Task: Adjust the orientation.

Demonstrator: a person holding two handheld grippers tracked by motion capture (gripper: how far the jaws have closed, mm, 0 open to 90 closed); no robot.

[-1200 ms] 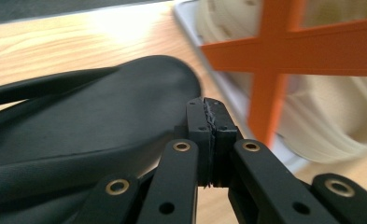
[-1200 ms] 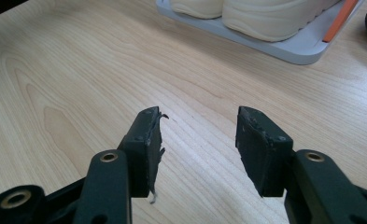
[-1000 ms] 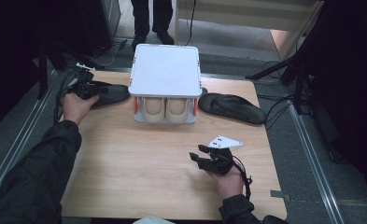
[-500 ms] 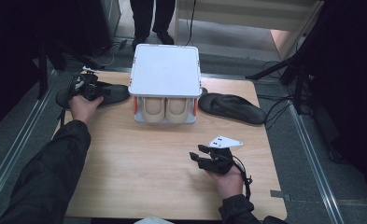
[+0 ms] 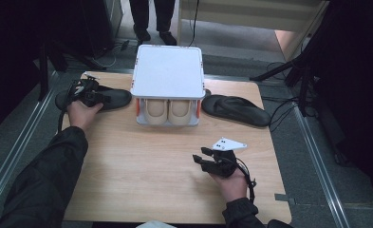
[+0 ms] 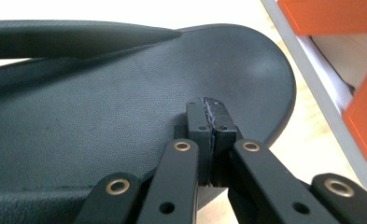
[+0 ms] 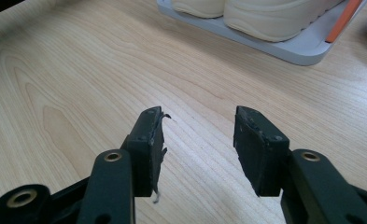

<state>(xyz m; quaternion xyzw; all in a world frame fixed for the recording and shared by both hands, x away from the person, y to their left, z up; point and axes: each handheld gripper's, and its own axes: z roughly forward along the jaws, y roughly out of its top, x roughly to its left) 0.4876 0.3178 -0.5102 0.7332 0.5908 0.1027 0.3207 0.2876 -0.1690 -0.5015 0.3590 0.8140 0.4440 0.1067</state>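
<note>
High view: my left gripper [image 5: 90,91] sits over the black rubber flip-flop [image 5: 113,97] left of the white shoe box [image 5: 167,78], jaws pressed together with nothing between them. My right gripper [image 5: 208,159] rests above bare wooden table [image 5: 141,166], jaws apart and empty, having just narrowed slightly.

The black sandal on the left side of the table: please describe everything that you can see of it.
The black sandal is a flat flip-flop that looks like matte rubber or foam with a fine leather-like grain. It lies sole down on the wooden table, lengthwise across it, just left of the white shoe box, its rounded end close to the box. A strap arches over the footbed. The left gripper, jaws shut, is over the footbed near that rounded end; whether it pinches any part I cannot tell.
</note>
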